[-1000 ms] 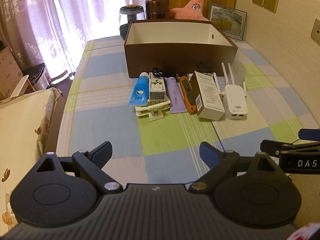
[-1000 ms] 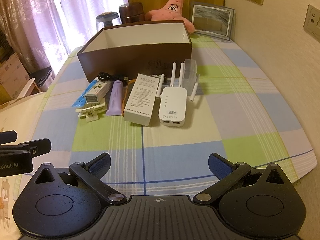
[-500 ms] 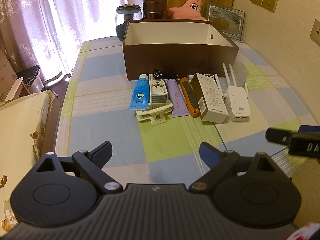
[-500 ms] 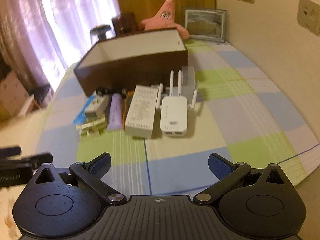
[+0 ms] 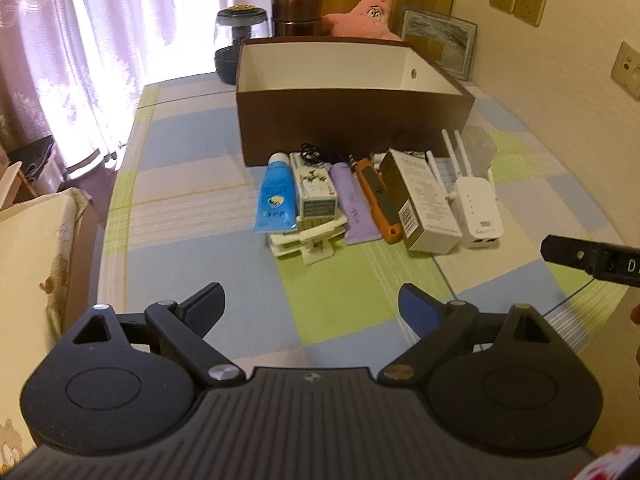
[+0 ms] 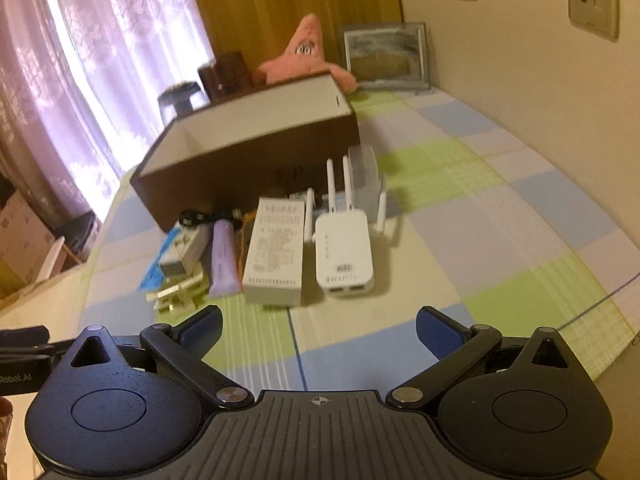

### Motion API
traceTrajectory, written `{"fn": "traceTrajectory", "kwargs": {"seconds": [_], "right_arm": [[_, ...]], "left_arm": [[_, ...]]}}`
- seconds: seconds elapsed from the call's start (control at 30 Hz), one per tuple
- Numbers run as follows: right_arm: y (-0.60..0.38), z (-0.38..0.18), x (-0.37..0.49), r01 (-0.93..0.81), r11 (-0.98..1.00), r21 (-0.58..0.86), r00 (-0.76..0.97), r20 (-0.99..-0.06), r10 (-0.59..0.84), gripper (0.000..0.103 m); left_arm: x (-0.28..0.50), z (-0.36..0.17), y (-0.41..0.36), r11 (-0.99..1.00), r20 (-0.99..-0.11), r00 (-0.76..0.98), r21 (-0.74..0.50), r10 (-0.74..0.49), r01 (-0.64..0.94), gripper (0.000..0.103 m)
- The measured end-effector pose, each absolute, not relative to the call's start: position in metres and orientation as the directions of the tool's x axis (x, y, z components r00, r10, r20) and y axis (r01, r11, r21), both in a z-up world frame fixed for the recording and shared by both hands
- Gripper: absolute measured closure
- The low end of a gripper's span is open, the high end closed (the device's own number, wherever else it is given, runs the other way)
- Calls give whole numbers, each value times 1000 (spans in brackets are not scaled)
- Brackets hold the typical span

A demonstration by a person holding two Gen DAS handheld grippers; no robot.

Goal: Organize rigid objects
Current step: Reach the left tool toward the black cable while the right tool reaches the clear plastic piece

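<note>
both grippers have come closer to the row of things since a moment ago, and the right one has tipped, so its view is now slanted and a bit blurry

the things lie side by side on the checked tablecloth (image 5: 192, 264), just in front of the brown box (image 5: 356, 120). from the left there is a blue tube (image 5: 276, 196), then a small white and green carton (image 5: 316, 192) lying on a white clip (image 5: 310, 240). next is a purple tube (image 5: 354, 204), an orange and grey tool (image 5: 378, 196), a long white box with print (image 5: 422, 200) and a white router with antennas (image 5: 478, 208). a black cable (image 5: 316, 152) sits behind them, close to the brown box wall. the brown box is open on top and white inside

the left gripper (image 5: 310, 306) is above the cloth, near the white clip but not touching anything. its two blue fingers are wide apart with nothing between them. the right gripper (image 6: 318, 328) is above the cloth in front of the long white box with print and the router, and its fingers are wide apart too, holding nothing

behind the brown box stand a pink star toy (image 5: 370, 10), a brown jar (image 5: 296, 14), a clear jar with a dark lid (image 5: 238, 38) and a picture frame (image 5: 438, 46) leaning on the wall. curtains (image 5: 100, 40) hang on the left
</note>
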State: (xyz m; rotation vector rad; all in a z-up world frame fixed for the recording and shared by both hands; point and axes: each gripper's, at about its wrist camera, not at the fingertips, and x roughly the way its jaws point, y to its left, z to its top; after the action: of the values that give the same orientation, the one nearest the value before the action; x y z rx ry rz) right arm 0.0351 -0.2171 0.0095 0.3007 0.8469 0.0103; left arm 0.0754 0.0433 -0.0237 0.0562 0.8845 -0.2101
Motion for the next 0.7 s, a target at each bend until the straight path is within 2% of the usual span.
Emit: {"fn": "traceTrajectory", "kwargs": {"seconds": [0.23, 0.33, 0.6, 0.7], "right_arm": [[-220, 8, 46, 103, 965, 243, 673, -731, 112, 3], [-220, 4, 50, 78, 968, 239, 659, -740, 130, 15], [-230, -6, 75, 83, 968, 237, 631, -764, 133, 17], [-235, -9, 88, 78, 968, 240, 630, -764, 139, 23]], "left_arm": [[89, -29, 39, 973, -762, 621, -51, -183, 223, 12], [95, -33, 40, 974, -765, 617, -57, -185, 221, 12], [118, -38, 36, 978, -768, 618, -52, -169, 203, 14], [130, -39, 33, 978, -768, 617, -54, -169, 201, 15]]}}
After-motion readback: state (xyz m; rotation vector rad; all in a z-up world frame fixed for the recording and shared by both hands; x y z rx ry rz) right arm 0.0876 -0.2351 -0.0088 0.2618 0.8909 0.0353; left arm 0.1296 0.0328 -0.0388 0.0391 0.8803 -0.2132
